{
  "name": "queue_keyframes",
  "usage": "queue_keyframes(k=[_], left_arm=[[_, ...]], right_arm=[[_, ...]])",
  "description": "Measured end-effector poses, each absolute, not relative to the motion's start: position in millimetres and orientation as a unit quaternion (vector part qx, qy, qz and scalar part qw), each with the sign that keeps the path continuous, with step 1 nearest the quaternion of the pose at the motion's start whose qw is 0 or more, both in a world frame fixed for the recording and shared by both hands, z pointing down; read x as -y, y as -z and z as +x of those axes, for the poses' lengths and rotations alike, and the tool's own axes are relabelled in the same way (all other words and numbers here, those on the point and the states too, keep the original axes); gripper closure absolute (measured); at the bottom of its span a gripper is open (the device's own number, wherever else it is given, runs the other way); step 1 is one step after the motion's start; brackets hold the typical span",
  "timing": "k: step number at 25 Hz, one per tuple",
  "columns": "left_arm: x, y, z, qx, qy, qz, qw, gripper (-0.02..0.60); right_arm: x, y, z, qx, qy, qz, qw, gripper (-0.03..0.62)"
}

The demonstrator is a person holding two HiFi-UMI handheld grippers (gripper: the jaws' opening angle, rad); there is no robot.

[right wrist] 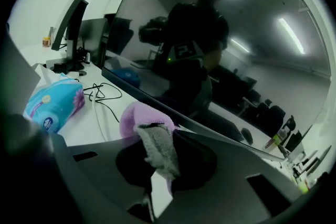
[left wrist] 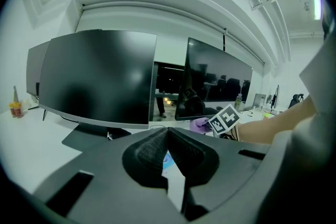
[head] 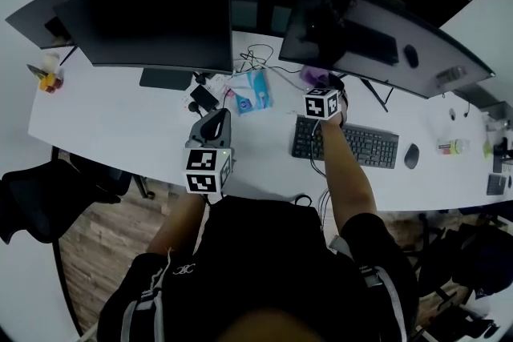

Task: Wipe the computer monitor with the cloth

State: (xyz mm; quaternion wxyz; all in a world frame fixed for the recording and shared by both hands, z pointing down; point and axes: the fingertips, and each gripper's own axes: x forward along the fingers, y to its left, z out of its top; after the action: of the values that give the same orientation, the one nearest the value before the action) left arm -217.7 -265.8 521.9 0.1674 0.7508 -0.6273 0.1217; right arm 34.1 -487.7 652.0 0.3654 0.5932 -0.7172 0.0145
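Observation:
Two dark monitors stand on the white desk (head: 112,120): a left monitor (head: 152,20) and a wide right monitor (head: 377,40) (right wrist: 220,44). My right gripper (head: 327,92) (right wrist: 157,157) is shut on a purple and grey cloth (right wrist: 144,126) (head: 314,76), which sits just below the right monitor's lower left edge. My left gripper (head: 215,124) (left wrist: 169,150) hovers over the desk in front of the left monitor (left wrist: 100,78), its jaws shut with nothing between them.
A blue tissue pack (head: 252,90) (right wrist: 52,107) lies between the monitors beside black cables (head: 258,56). A keyboard (head: 346,142) and mouse (head: 411,155) lie right of my right arm. A black chair (head: 40,200) stands at the desk's left front.

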Motion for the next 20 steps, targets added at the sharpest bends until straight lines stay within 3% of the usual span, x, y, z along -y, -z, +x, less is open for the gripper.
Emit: queue_keyframes(k=[20], left_arm=[[279.5,-525.0,-35.8,0.608,-0.154,0.761,0.168,0.569]], right_arm=[[491.2,-644.5,177.1,0.744,-0.03,0.586,0.318,0.537]])
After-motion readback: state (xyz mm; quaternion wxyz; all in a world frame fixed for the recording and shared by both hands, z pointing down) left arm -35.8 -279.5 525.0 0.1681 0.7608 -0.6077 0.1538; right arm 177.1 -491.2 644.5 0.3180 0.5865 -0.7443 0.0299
